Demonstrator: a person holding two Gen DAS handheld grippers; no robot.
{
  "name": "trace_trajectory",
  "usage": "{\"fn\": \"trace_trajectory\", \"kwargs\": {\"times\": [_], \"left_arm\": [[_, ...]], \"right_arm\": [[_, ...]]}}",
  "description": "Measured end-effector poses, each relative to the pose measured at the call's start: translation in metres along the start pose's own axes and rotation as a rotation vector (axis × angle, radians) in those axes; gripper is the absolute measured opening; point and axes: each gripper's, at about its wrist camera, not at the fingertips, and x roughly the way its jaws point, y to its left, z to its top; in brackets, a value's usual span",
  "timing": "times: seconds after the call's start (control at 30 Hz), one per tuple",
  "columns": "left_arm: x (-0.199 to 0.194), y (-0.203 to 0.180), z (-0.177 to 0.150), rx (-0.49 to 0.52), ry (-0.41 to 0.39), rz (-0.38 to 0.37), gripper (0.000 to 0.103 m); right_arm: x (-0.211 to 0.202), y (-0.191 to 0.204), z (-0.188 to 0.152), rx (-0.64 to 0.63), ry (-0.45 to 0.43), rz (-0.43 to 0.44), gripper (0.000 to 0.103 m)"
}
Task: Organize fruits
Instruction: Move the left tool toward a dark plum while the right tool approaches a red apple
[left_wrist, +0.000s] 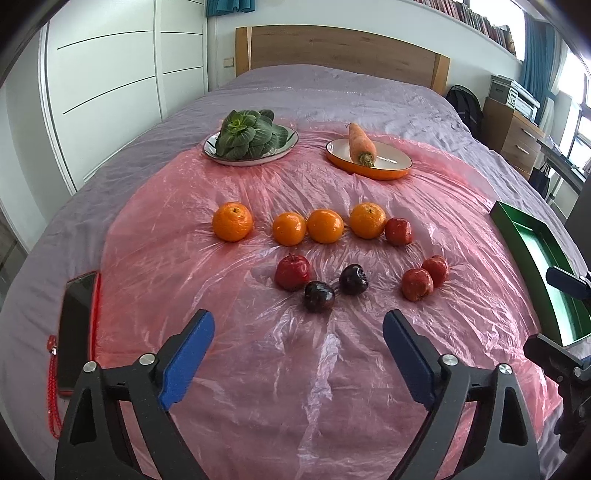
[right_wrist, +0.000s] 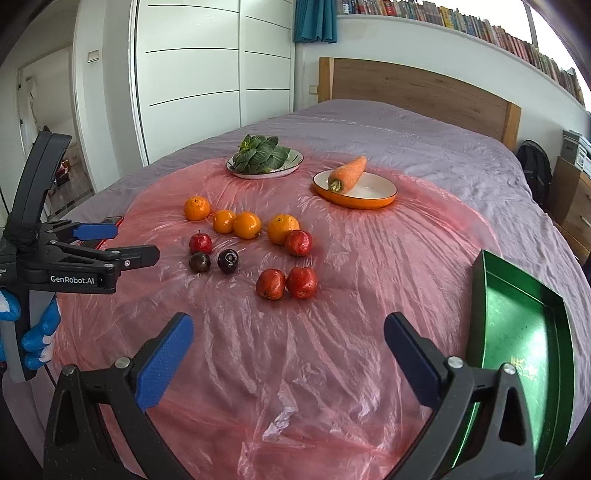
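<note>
From my left gripper (left_wrist: 299, 332) I see its jaws standing wide with nothing between them, above a pink plastic sheet (left_wrist: 295, 369) spread over a bed (left_wrist: 332, 85). Only this view shows the phone (left_wrist: 75, 328) with its red cord lying whole at the sheet's left edge. Moving right, four oranges (left_wrist: 325, 226) sit in a row; below them lie a red apple (left_wrist: 292, 272) and two dark plums (left_wrist: 319, 296), then a pair of red apples (left_wrist: 424, 278) touching each other, with a fifth apple (left_wrist: 398, 231) touching the last orange. A green tray (left_wrist: 532, 258) lies at the far right.

My right gripper (right_wrist: 288, 336) also has its jaws spread and empty. Only this view shows the tray's bare floor and a blue-gloved hand (right_wrist: 37, 339) on the left tool. Behind the fruit, greens (right_wrist: 258, 155) fill one plate (right_wrist: 291, 168) and a carrot (right_wrist: 347, 173) leans on an orange dish (right_wrist: 373, 195). White wardrobe doors (right_wrist: 210, 74), a wooden headboard (right_wrist: 417, 92) and a bookshelf (right_wrist: 461, 22) close the room.
</note>
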Motion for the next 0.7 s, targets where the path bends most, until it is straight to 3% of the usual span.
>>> {"fn": "trace_trajectory", "kwargs": {"times": [0.17,0.4,0.7], "left_arm": [[0.031,-0.007,0.009,-0.012,0.051,-0.022,0.071],[0.064,-0.01,0.009,-0.037,0.096,-0.018,0.062],[0.082,-0.006,0.005,-0.069,0.11,-0.022,0.055]], "right_arm": [[0.027,-0.015,0.011,-0.026,0.049,0.065,0.103],[0.067,-0.028,0.024,-0.09,0.138,0.132,0.103],[0.109,-0.026,0.032,-0.211,0.254,0.153,0.092]]}}
